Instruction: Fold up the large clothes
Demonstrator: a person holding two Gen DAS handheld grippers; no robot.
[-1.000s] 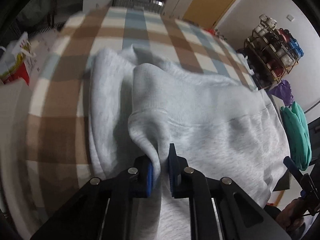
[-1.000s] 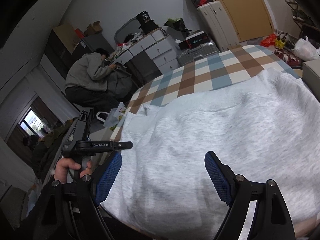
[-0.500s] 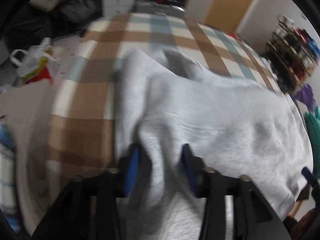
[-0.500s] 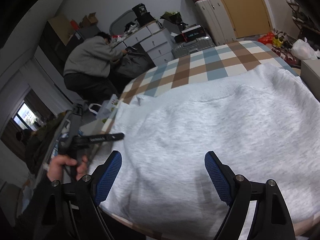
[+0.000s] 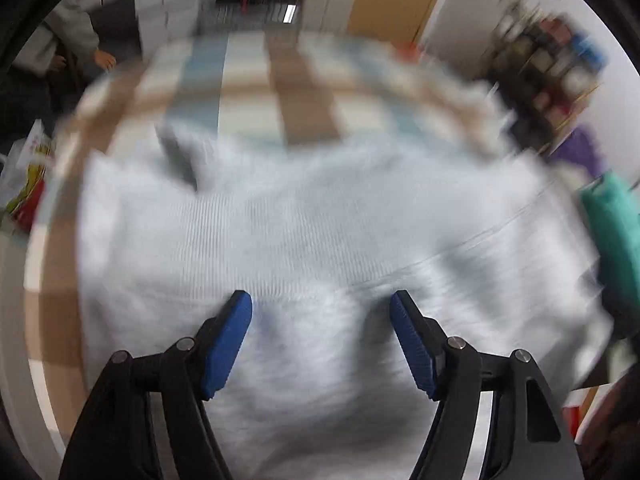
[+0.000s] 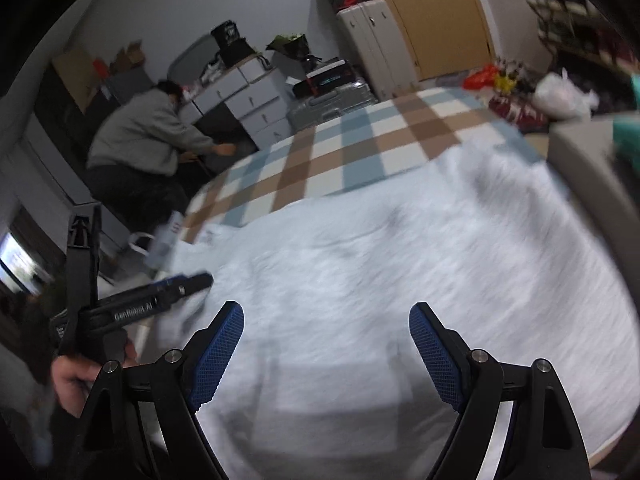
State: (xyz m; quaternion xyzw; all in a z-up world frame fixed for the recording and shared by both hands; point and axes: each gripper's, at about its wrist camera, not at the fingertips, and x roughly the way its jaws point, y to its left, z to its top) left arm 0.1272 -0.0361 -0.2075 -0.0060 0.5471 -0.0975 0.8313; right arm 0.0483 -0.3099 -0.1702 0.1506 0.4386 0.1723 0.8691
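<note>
Left wrist view: a pale grey sweatshirt (image 5: 320, 220) is spread across a checked bed (image 5: 304, 92), while the left gripper (image 5: 321, 312) is opening empty above it and the right gripper (image 6: 326, 322) is held wide, gripping nothing.

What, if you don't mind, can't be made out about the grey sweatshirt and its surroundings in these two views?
- Sweatshirt, left wrist view: motion blur hides folds and seams.
- Its near hem, both views: hidden behind the left gripper and right gripper, cut off by the bottom edge.
- Shelf, left wrist view: contents blurred.
</note>
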